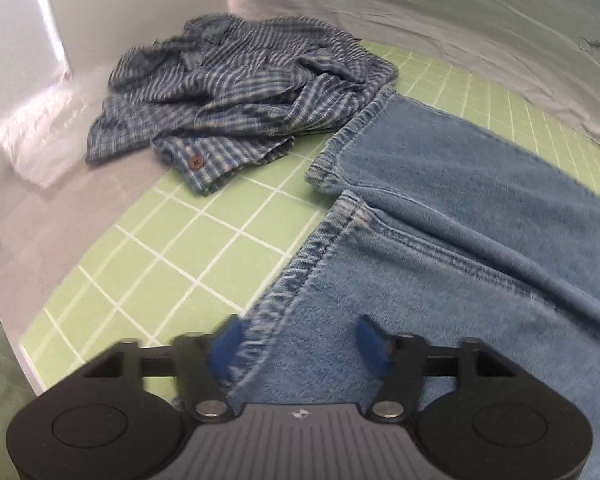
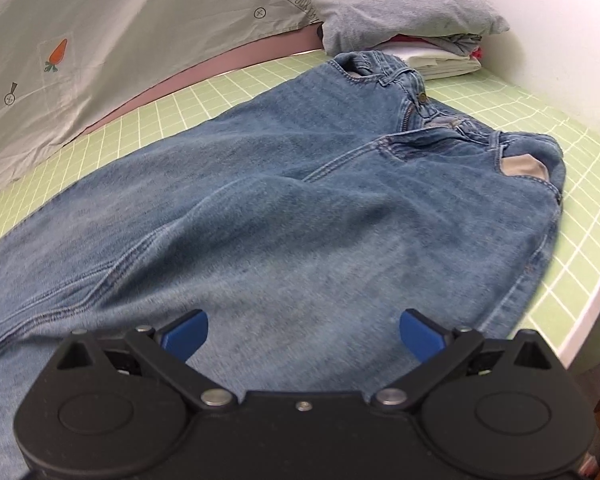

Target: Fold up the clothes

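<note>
Faded blue jeans, blue-and-white checked shirt, green white-gridded mat, blue fingers.

Green cutting mat with white grid lines covers most of the counter, whose bare white surface shows past the mat at the left end in the left wrist view and as a white rim at the near right edge in the right wrist view. Along the counter's far edge hangs a grey sheet printed with a small orange carrot, crossed circles and a boxed word too skewed to read. A pink strip shows between the sheet's hem and the mat.
</note>
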A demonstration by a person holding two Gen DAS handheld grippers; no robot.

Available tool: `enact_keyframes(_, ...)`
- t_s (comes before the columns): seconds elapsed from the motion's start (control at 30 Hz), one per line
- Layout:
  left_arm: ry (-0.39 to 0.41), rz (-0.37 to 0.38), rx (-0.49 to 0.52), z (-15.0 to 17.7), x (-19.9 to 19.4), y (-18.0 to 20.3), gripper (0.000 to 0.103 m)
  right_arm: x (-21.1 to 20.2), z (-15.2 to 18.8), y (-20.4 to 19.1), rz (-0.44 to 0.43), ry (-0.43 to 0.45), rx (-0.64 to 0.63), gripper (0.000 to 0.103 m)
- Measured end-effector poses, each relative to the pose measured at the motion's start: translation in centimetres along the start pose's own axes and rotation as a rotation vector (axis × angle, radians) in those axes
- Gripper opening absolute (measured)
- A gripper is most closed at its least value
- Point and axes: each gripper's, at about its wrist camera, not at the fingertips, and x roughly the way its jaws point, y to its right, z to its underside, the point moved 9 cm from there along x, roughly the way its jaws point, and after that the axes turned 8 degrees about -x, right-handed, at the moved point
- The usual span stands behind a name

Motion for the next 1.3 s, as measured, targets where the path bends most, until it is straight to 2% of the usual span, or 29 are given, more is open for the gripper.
enact_keyframes(0.03,-0.004,0.007,-0.019,0.0,-0.2,-0.3,0.01,-0.1,0.1,0.1,0.002,-0.002,-0.001,0.103)
enact_keyframes(0.1,-0.004,-0.013,-0.058,0.1,-0.4,-1.2,0.01,-0.1,0.4,0.3,0.004,-0.006,-0.002,0.103)
enact_keyframes(0.27,0.019,-0.15,-0.112,-0.7,-0.8,-5.1,0.009,0.1,0.3,1.0,0.011,-0.01,0.0,0.103)
enact_keyframes(0.4,0.017,-0.129,-0.156,-0.6,-1.7,-5.3,0.011,-0.1,-0.2,1.9,0.003,0.003,-0.013,0.103)
enact_keyframes(0.5,0.015,-0.107,-0.187,-0.5,-2.4,-5.2,0.019,0.2,-0.2,3.2,0.012,-0.008,-0.002,0.103)
enact_keyframes(0.57,0.014,-0.093,-0.207,-0.5,-2.9,-5.2,0.042,0.2,-0.4,4.5,0.026,-0.007,0.024,0.103)
enact_keyframes(0.6,0.013,-0.085,-0.217,-0.5,-3.1,-5.2,0.05,0.2,-0.6,5.2,0.032,-0.001,0.037,0.103)
enact_keyframes(0.67,0.016,-0.043,-0.249,0.2,-4.1,-4.3,0.075,0.3,-0.9,6.9,0.053,0.008,0.074,0.103)
enact_keyframes(0.77,0.0,0.039,-0.289,1.9,-5.6,-2.7,0.089,0.4,-1.1,9.6,0.089,0.02,0.137,0.103)
enact_keyframes(0.9,-0.065,0.127,-0.315,4.9,-6.8,-0.3,0.089,1.1,-1.1,13.1,0.126,0.012,0.237,0.103)
enact_keyframes(0.97,-0.098,0.155,-0.303,6.4,-7.2,0.9,0.09,1.8,-0.8,14.5,0.108,-0.013,0.291,0.103)
enact_keyframes(1.17,-0.149,0.167,-0.302,9.8,-8.5,2.8,0.09,3.0,-0.5,15.3,-0.014,-0.051,0.417,0.103)
enact_keyframes(1.23,-0.163,0.187,-0.316,10.4,-8.9,3.3,0.09,3.1,-0.8,15.3,-0.094,-0.055,0.474,0.103)
enact_keyframes(1.3,-0.174,0.202,-0.325,10.9,-9.2,3.8,0.09,3.1,-0.9,15.6,-0.184,-0.056,0.585,0.103)
